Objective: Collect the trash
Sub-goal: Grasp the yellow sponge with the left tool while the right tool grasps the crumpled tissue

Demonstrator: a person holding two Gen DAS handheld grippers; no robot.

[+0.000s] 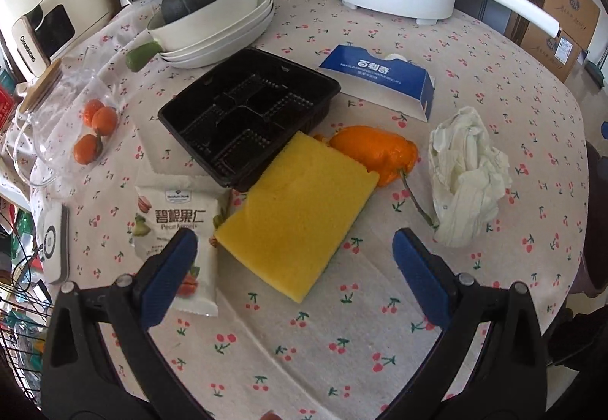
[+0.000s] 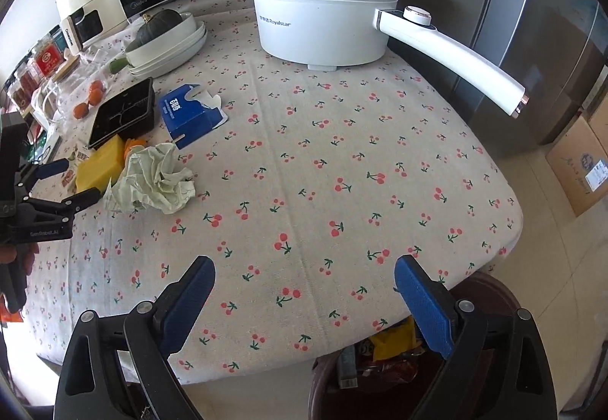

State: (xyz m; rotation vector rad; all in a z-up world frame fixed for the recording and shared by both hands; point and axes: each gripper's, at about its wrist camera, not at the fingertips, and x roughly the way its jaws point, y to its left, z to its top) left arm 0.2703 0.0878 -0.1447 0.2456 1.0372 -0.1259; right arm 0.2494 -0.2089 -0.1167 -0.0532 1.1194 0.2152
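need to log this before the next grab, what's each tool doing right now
Left tool: open, holding nothing, above the yellow sponge.
Right tool: open, holding nothing, over the tablecloth near the table edge.

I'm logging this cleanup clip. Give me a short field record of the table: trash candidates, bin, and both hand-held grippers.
trash on table: crumpled paper, empty black tray, snack packet, blue carton
other items: yellow sponge, orange pepper
bin: brown bin below table edge, wrappers inside
left hand-held gripper: open, empty, over the sponge
right hand-held gripper: open, empty, over bare tablecloth
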